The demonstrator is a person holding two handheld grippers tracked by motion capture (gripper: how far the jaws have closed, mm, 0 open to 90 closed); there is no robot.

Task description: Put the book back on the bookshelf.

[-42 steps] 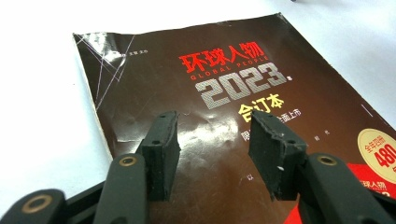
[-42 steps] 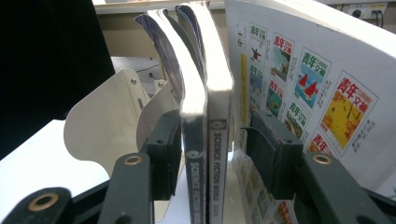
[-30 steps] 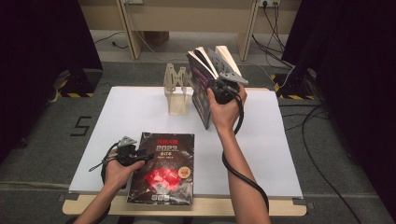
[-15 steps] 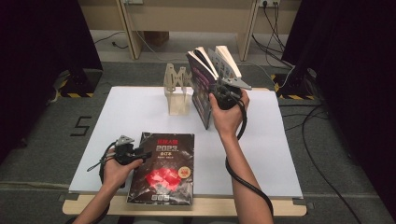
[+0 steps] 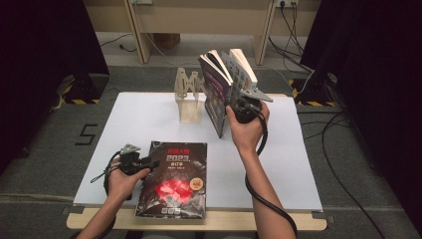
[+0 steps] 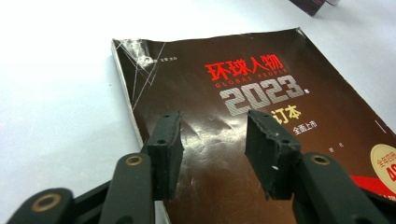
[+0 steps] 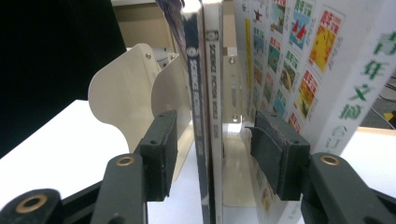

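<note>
Magazine [image 5: 174,180] flat on worktop [image 5: 298,164], near front edge, left of centre. Rack [image 5: 189,97] upright at back of worktop, centre. Standing books [image 5: 226,84] just right of rack, leaning apart at the top. Left tool [image 5: 144,164] at magazine's left edge, over its cover. Right tool [image 5: 239,110] in front of the standing books, two spines between its jaws. Magazine and books well apart.

Left gripper [image 5: 149,163] jaws closing; right gripper [image 5: 234,107] jaws opening.

The dark magazine [image 6: 261,140] runs off the left gripper view's bottom and right edges, its small print unreadable.
</note>
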